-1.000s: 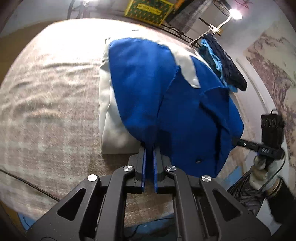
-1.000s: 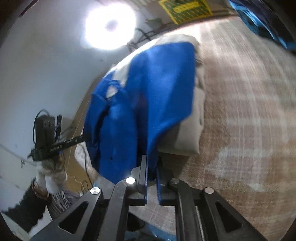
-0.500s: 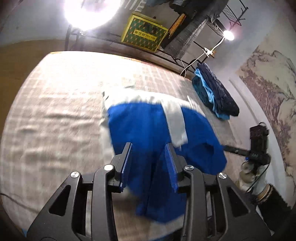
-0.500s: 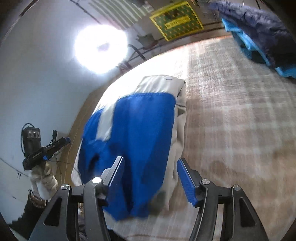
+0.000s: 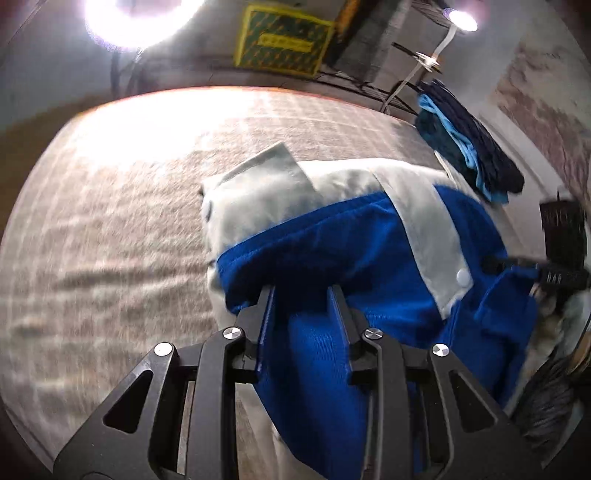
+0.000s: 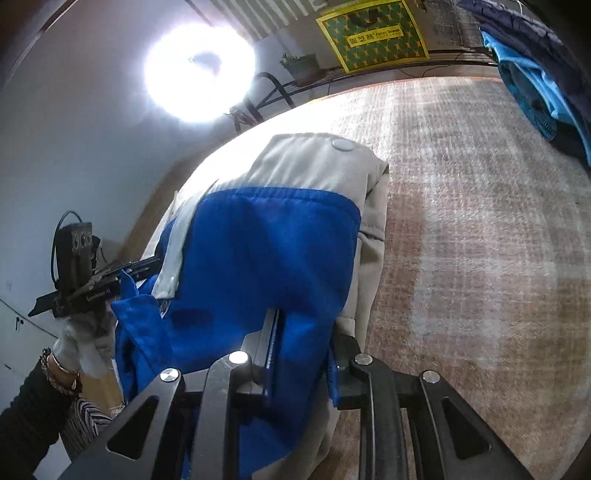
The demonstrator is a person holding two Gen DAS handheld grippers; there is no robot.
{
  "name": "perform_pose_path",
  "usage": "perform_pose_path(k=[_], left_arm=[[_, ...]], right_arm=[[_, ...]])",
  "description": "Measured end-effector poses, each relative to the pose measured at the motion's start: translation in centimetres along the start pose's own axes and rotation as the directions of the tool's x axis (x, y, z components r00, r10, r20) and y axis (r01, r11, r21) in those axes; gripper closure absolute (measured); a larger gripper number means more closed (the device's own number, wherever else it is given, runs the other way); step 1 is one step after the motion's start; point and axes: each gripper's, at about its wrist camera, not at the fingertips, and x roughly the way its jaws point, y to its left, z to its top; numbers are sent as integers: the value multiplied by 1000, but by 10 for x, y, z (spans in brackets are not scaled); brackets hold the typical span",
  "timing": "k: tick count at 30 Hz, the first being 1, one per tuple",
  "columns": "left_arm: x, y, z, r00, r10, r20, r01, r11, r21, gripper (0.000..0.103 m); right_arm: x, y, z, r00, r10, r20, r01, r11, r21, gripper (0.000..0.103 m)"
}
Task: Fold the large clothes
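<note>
A blue and pale grey jacket (image 5: pixel 369 243) lies folded on a plaid-covered table (image 5: pixel 110 221), its near part hanging off the front edge. It also shows in the right wrist view (image 6: pixel 266 236). My left gripper (image 5: pixel 301 291) is open, its fingers straddling the blue fabric at the near edge. My right gripper (image 6: pixel 304 325) is open too, with blue fabric lying between its spread fingers. Each gripper appears in the other's view, at the jacket's far side.
A stack of dark blue and light blue folded clothes (image 5: pixel 469 144) sits at the table's far right corner, also in the right wrist view (image 6: pixel 539 74). A bright ring lamp (image 6: pixel 199 70) and a yellow-green box (image 6: pixel 373 33) stand behind the table.
Both grippers were shut on the lifted jacket a second ago; they opened and let it drop onto the table. Now both have come back in low over the near blue fabric.
</note>
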Motion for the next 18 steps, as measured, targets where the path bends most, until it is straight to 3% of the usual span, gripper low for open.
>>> perform_pose_path(k=[2, 6, 9, 12, 18], left_arm=[[-17, -1, 2, 999, -46, 15, 47, 998, -51, 72], [-44, -9, 12, 993, -65, 101, 70, 996, -52, 72], [-45, -4, 22, 990, -54, 133, 65, 995, -80, 72], [-34, 2, 29, 989, -90, 116, 105, 986, -131, 72], [-24, -2, 14, 994, -97, 50, 100, 993, -61, 72]], right_arm=[[-21, 4, -2, 998, -48, 31, 48, 999, 4, 68], [-56, 20, 9, 976, -108, 190, 119, 992, -46, 67], [-53, 36, 21, 968, -97, 231, 122, 988, -95, 67], [-33, 49, 27, 978, -60, 200, 90, 986, -141, 67], [-17, 56, 3, 996, -45, 79, 64, 968, -243, 70]])
